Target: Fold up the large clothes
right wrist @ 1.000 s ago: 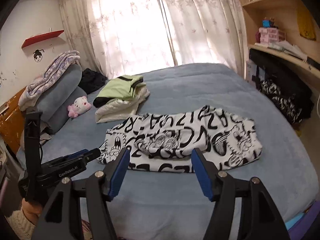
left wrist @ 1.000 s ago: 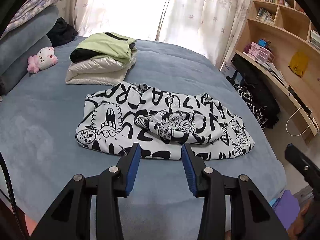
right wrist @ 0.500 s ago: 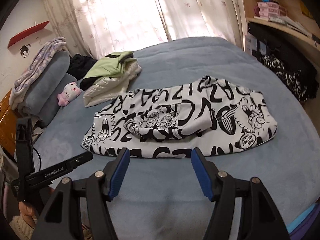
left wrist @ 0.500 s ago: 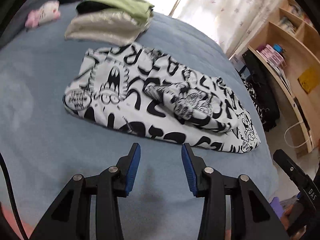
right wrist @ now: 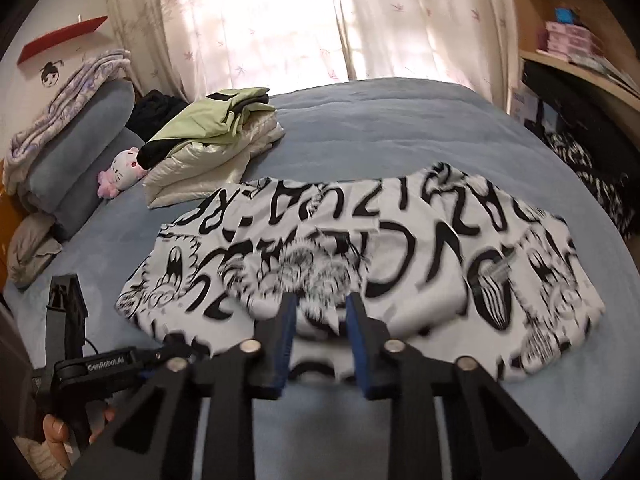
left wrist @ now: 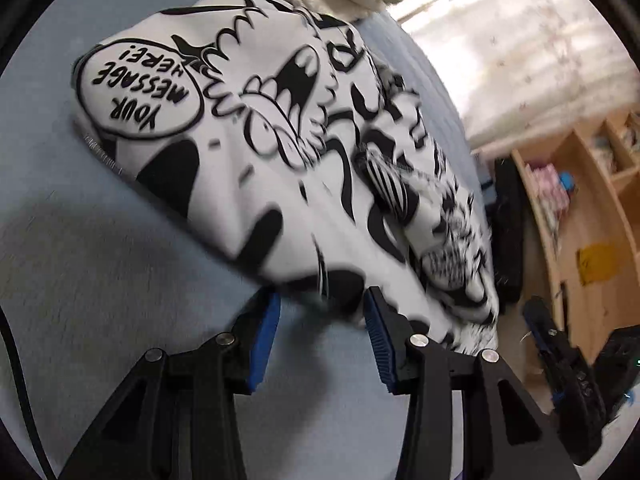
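Note:
A white garment (left wrist: 280, 140) with black cartoon print lies folded in a long band across the blue bed (left wrist: 80, 260). My left gripper (left wrist: 321, 294) stands open at the garment's near edge, close to its left end. The hem lies between the tips and no pad presses it. In the right wrist view the garment (right wrist: 420, 240) spans the middle. My right gripper (right wrist: 321, 300) is closing over the near edge at mid-length, with fabric between the blue pads (right wrist: 286, 340) and a gap still showing. The left gripper (right wrist: 176, 346) shows at lower left, held by a hand (right wrist: 52, 436).
A stack of folded clothes (right wrist: 212, 140) sits at the back left of the bed, beside a plush toy (right wrist: 120, 172) and pillows (right wrist: 80, 140). Wooden shelves (left wrist: 580, 220) and a black bag (right wrist: 580, 140) stand past the bed's right side. Curtains (right wrist: 300, 20) hang behind.
Both grippers have dropped toward the garment's near edge. The left one has rolled and moved in close to the left end. The right jaws have narrowed a lot.

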Motion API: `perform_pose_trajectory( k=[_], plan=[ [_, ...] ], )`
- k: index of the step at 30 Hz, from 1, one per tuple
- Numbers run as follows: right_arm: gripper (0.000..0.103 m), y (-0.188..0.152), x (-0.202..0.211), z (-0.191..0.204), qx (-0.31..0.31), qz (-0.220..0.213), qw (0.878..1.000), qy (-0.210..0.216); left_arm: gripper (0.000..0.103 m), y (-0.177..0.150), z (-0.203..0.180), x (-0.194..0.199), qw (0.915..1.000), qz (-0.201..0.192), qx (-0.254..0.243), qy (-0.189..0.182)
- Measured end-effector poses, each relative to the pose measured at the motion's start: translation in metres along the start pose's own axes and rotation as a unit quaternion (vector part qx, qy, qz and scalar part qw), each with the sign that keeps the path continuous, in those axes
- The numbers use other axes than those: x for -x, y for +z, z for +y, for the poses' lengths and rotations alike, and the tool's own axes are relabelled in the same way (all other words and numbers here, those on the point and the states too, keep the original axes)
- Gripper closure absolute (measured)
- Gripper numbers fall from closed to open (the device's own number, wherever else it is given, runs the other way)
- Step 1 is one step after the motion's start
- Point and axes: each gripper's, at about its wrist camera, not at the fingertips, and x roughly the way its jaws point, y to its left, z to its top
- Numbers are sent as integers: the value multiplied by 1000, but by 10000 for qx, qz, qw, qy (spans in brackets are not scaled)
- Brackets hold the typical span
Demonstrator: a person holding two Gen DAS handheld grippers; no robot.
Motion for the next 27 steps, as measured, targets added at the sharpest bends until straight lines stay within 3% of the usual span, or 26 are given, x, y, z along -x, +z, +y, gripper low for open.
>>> perform_pose_trajectory(
  k=[6, 10, 16, 21, 27],
  plan=[
    [84, 24, -55, 3, 69, -3, 10000, 0, 57, 25, 10, -15, 9992, -156, 260, -254],
    [85, 30, -90, -1, 2, 76, 9999, -66, 57, 40, 7, -27, 9993, -254, 196, -213],
    [85, 6, -132, -16, -239, 398, 9988, -123, 58, 62, 4, -36, 9987, -403, 239, -176],
    [85, -11, -134, -6, 88, 165, 9992, -359, 58, 74, 1, -36, 9978, -634, 200, 9],
    [85, -11, -134, -7, 3, 101, 9996, -260, 58, 81, -16, -30, 9947, -875, -232, 478]
  ],
)
